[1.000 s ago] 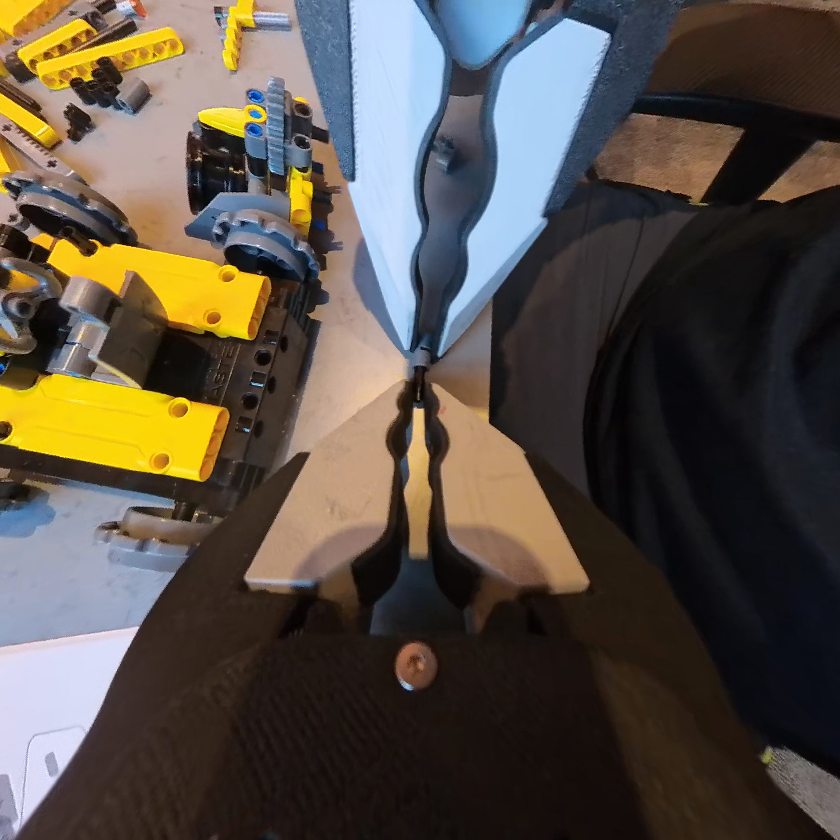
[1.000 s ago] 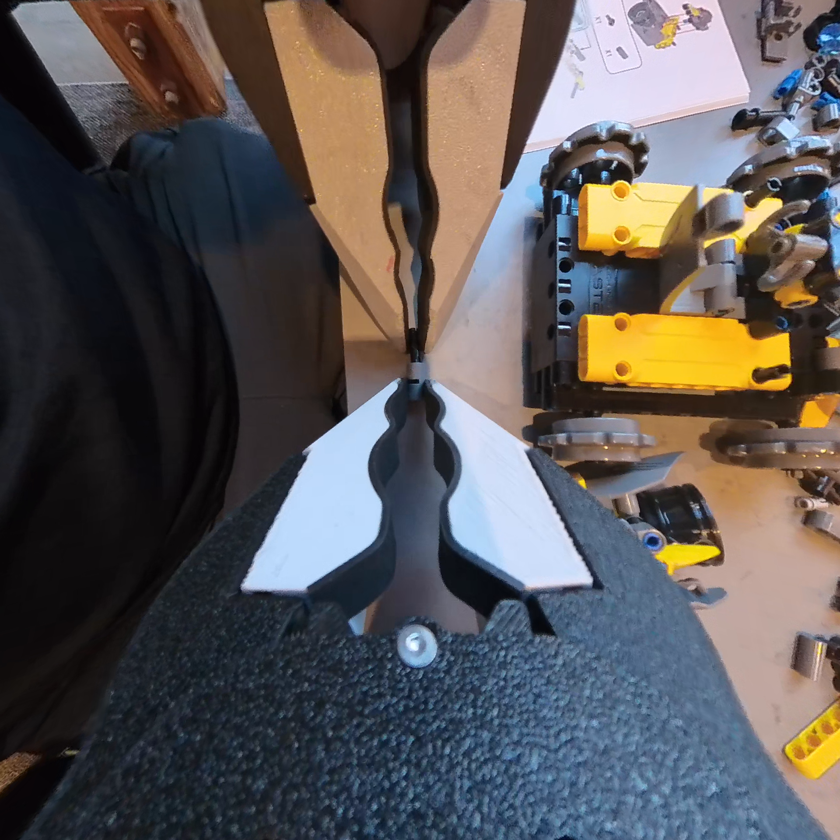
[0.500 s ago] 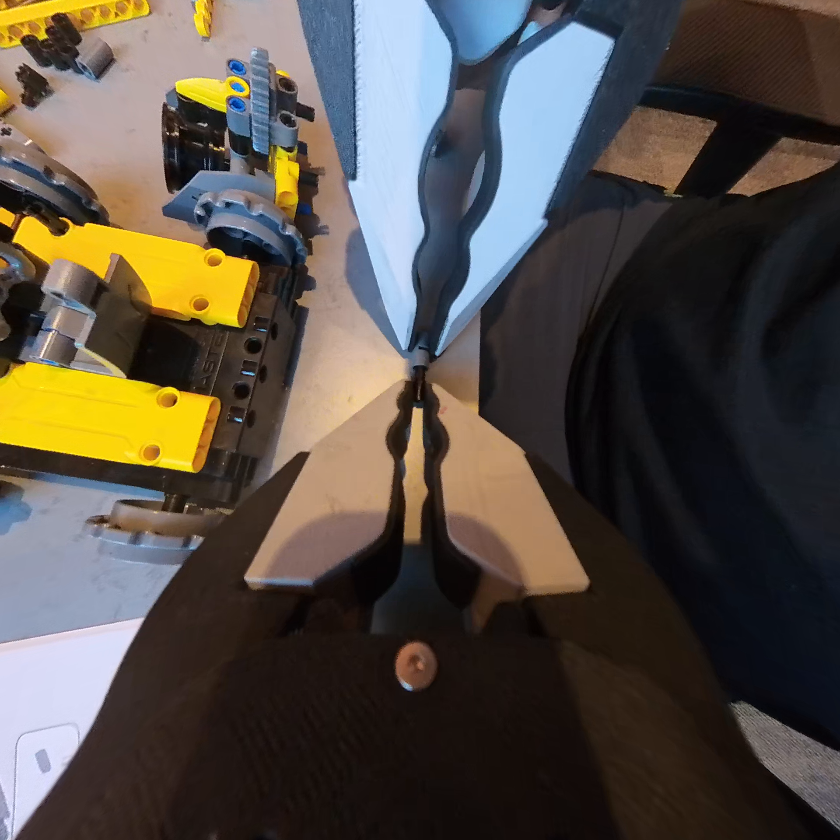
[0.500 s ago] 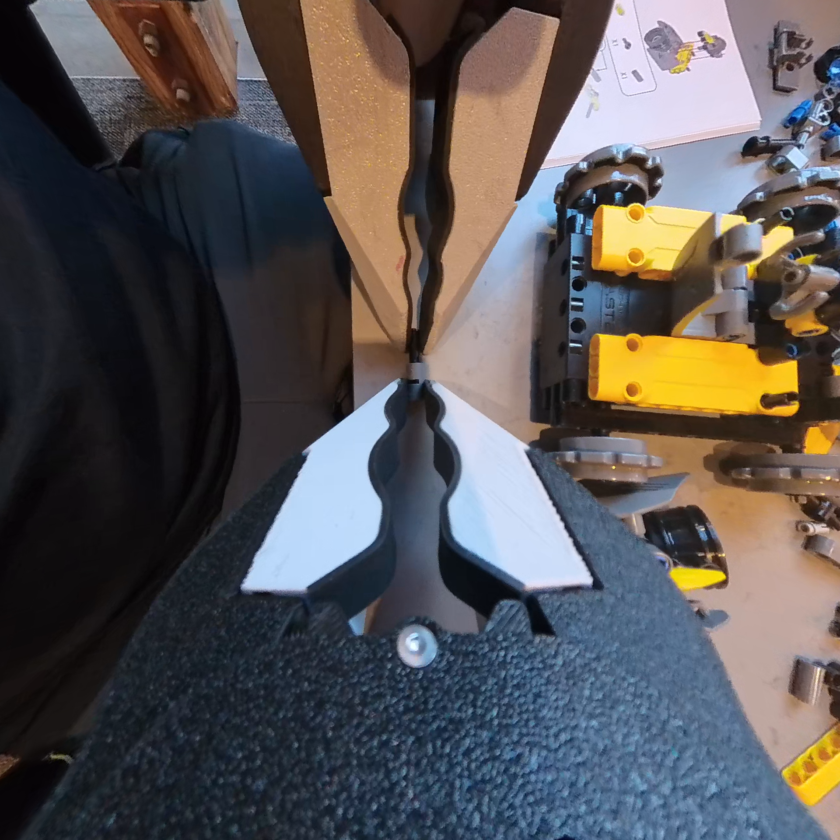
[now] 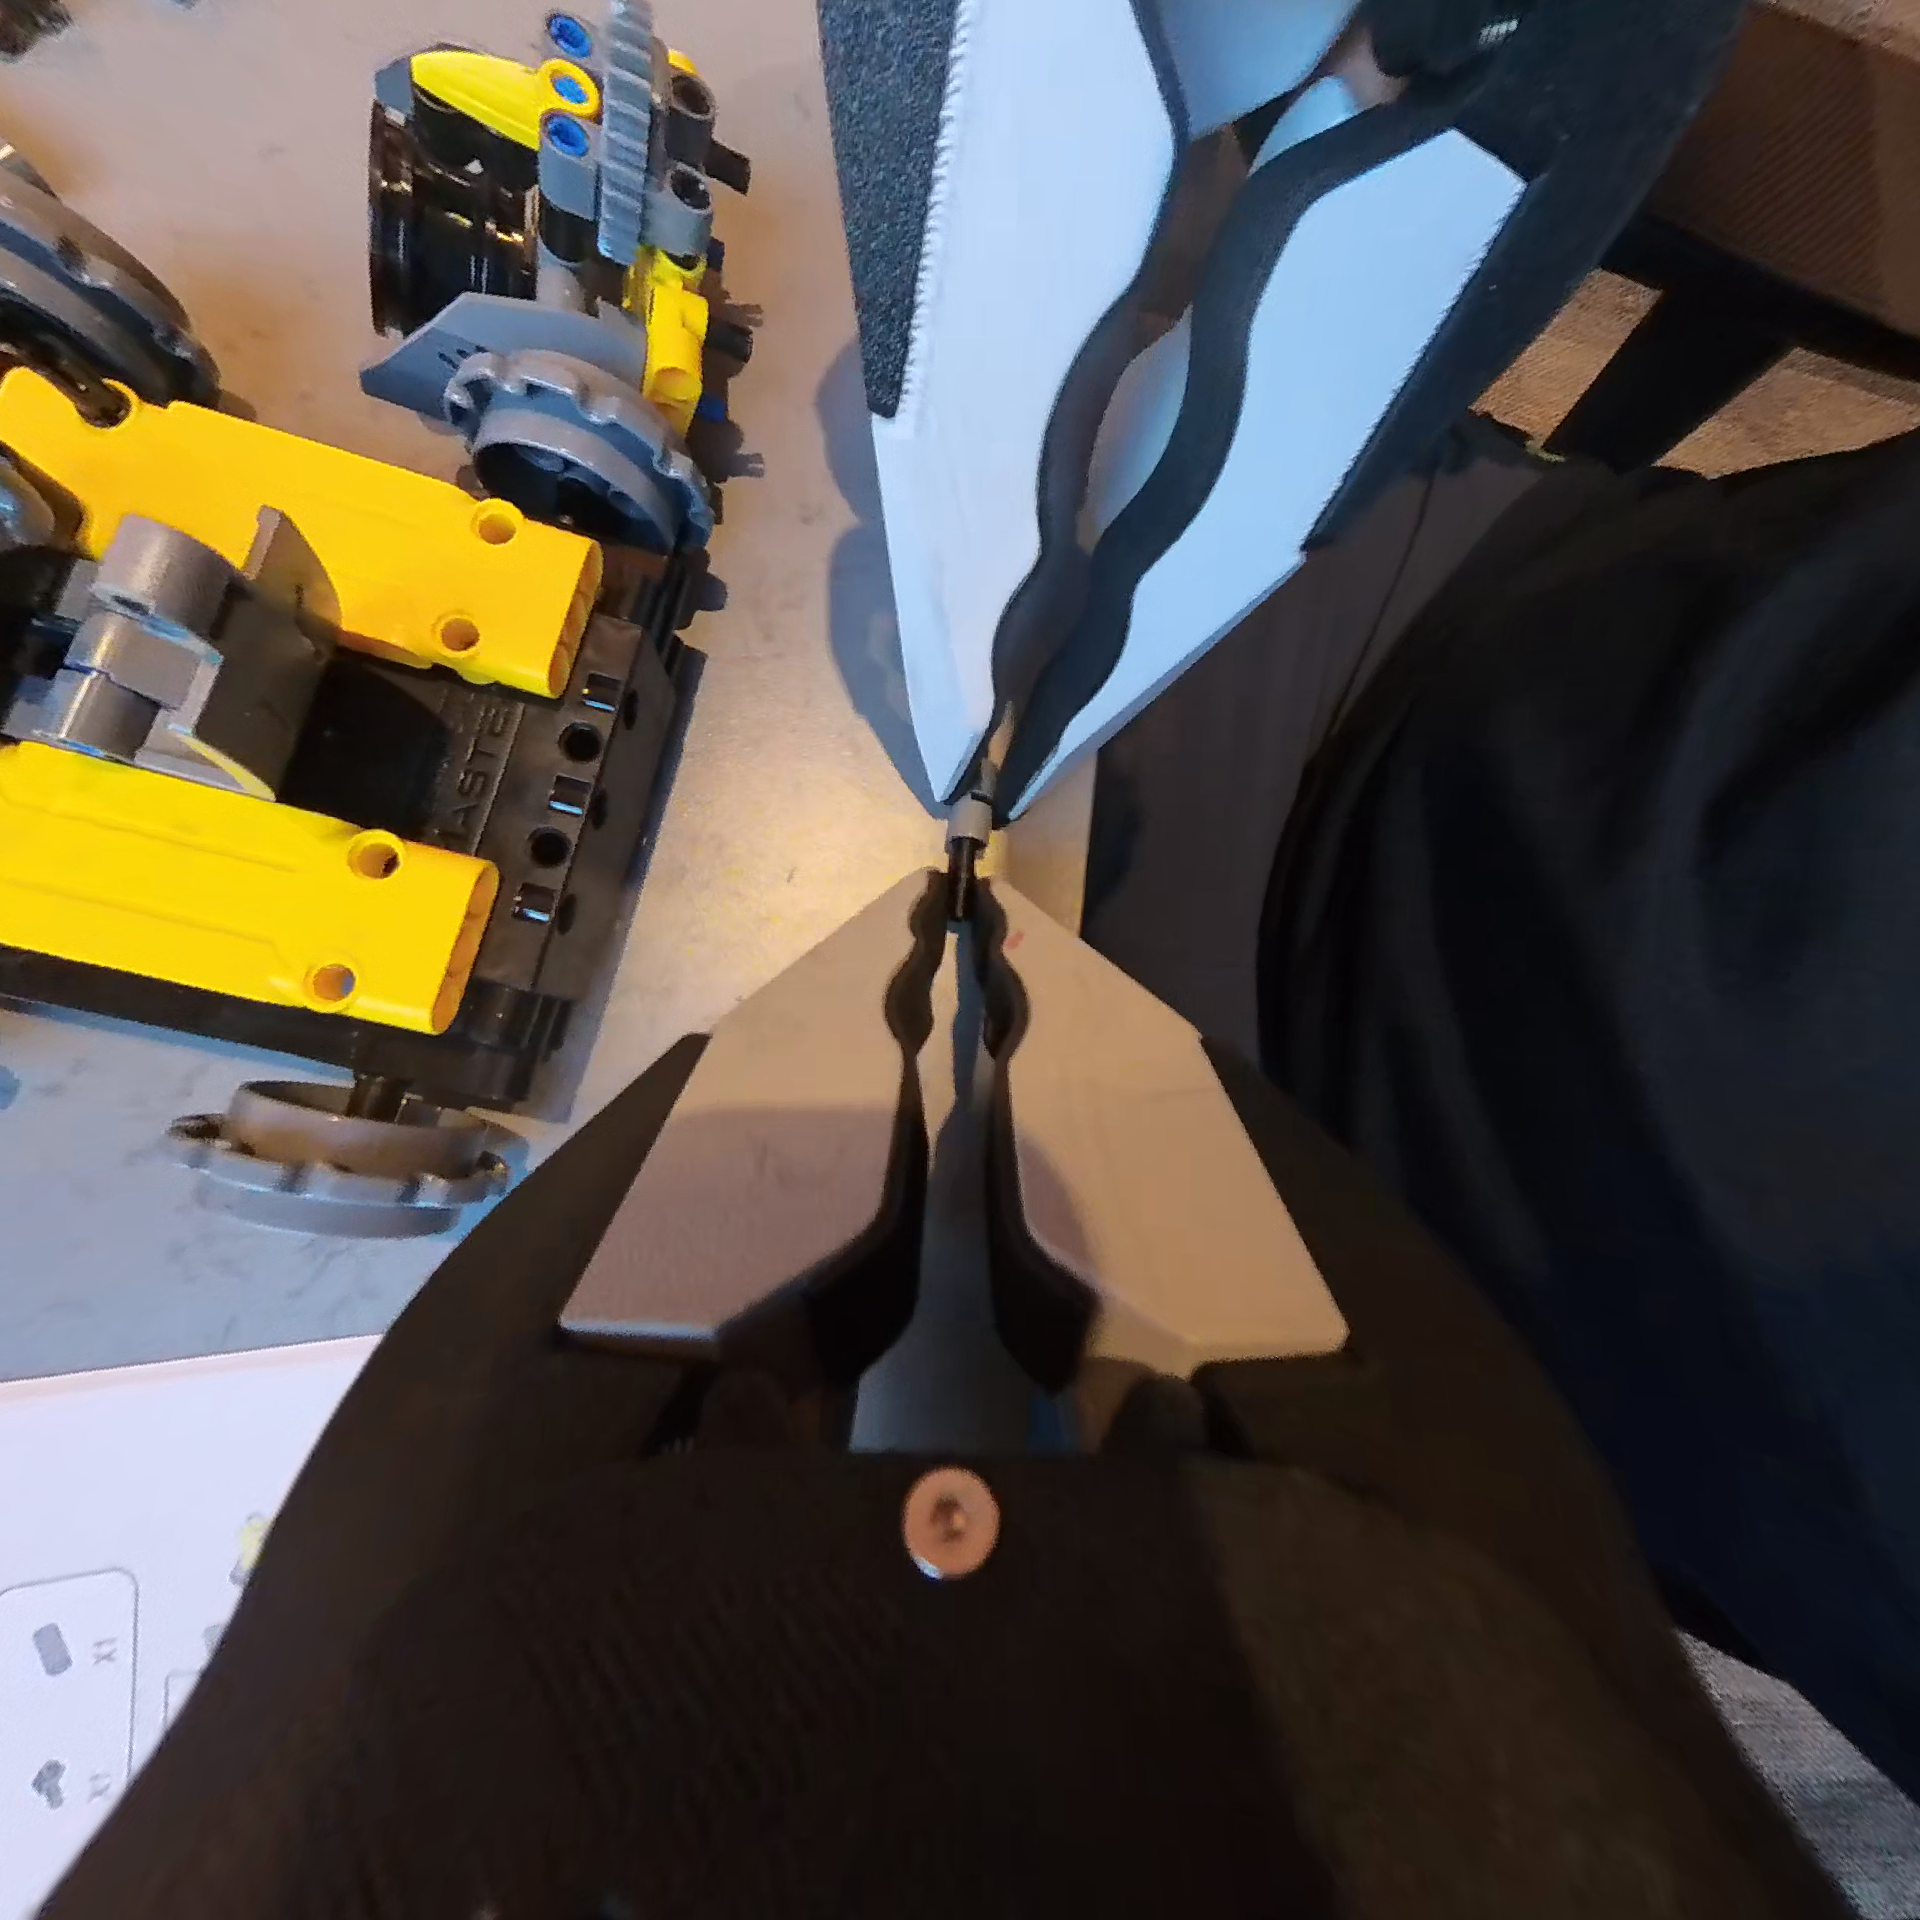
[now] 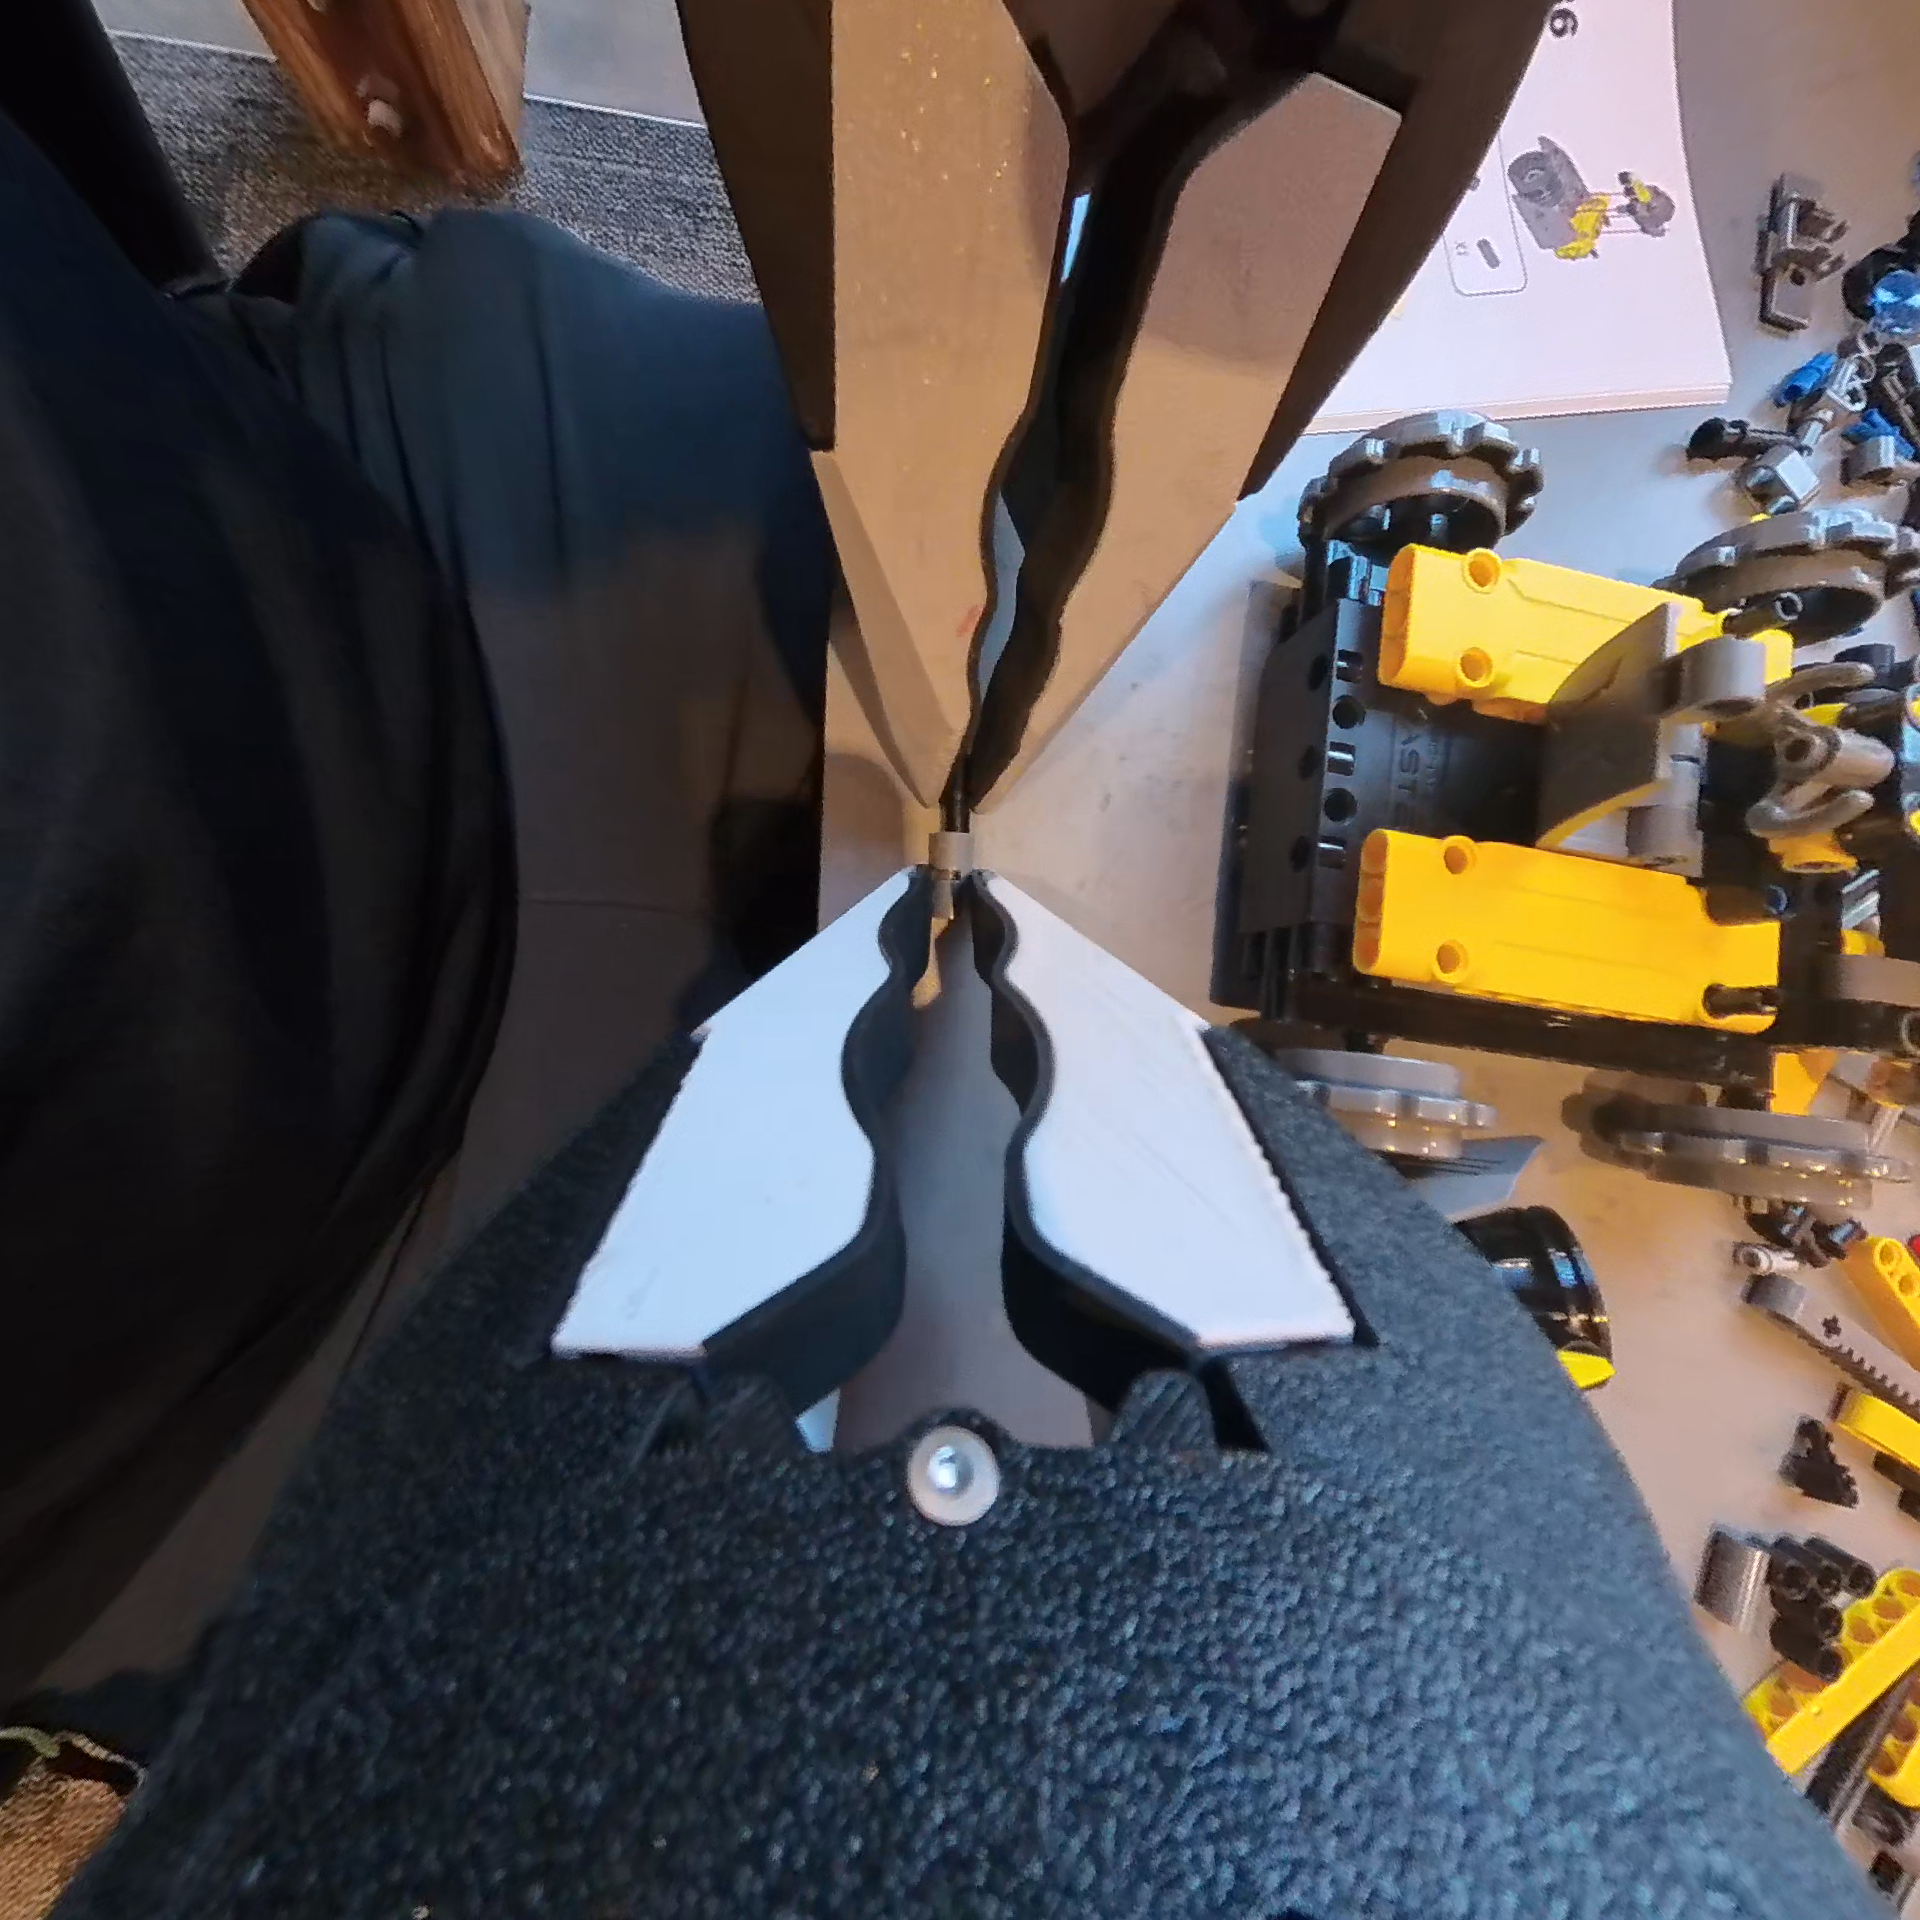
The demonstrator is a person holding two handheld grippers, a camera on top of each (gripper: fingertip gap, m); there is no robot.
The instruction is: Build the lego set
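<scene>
Left gripper [image 5: 961,904] pinches black pin [image 5: 964,868]; right gripper [image 6: 945,883] pinches grey bush [image 6: 948,850]

Grey tabletop with building-brick parts, seen from both wrist cameras.

The matte grey table [image 5: 790,727] carries a yellow-and-black tracked vehicle model [image 5: 312,790], lying left of the left gripper's fingers and right of the right gripper's fingers. Beyond it, beside the far fingertips in the left view, rests a smaller grey-geared subassembly [image 5: 582,260]. A white instruction booklet [image 6: 1538,281] lies flat on the table beyond the model in the right view. Loose yellow beams and dark pins [image 6: 1839,1621] are scattered at the right edge of the right view.
</scene>
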